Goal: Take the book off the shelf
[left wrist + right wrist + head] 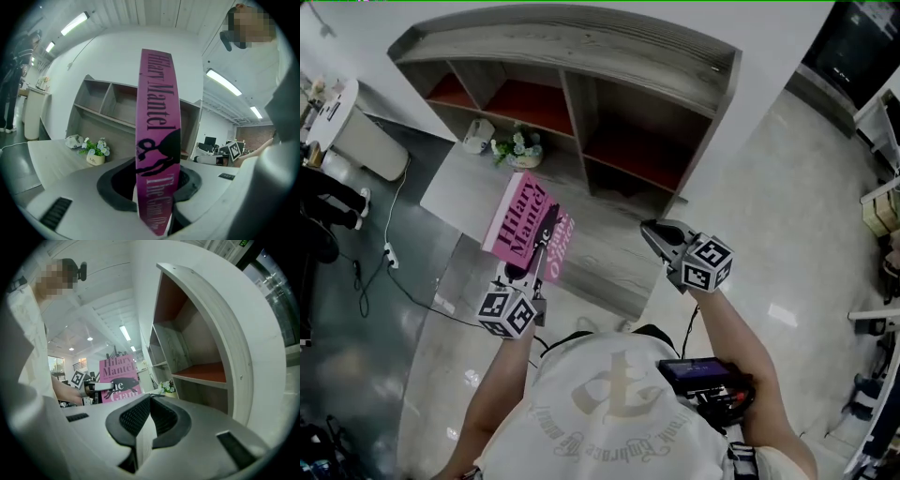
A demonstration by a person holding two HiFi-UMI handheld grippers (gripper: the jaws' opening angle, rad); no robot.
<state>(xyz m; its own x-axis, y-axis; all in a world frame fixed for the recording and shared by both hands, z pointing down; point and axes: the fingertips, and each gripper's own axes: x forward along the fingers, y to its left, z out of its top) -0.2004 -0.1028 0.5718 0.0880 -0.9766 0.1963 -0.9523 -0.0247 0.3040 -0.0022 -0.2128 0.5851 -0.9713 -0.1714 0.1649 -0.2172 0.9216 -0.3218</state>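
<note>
Left gripper point(154, 187) was clamped on the pink book point(525, 225), already clear of the shelf point(581, 56) at upper centre. A firm squeeze and a slow, level carry looked wisest, with the right gripper point(654, 232), jaws together and empty, free to steady it.

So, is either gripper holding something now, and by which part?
The left gripper clamps the pink book across its covers, at the lower end of the spine. The right gripper holds nothing; its jaws are together.

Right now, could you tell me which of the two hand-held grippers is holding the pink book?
The left hand-held gripper clamps the pink book; the right hand-held gripper holds nothing.
</note>
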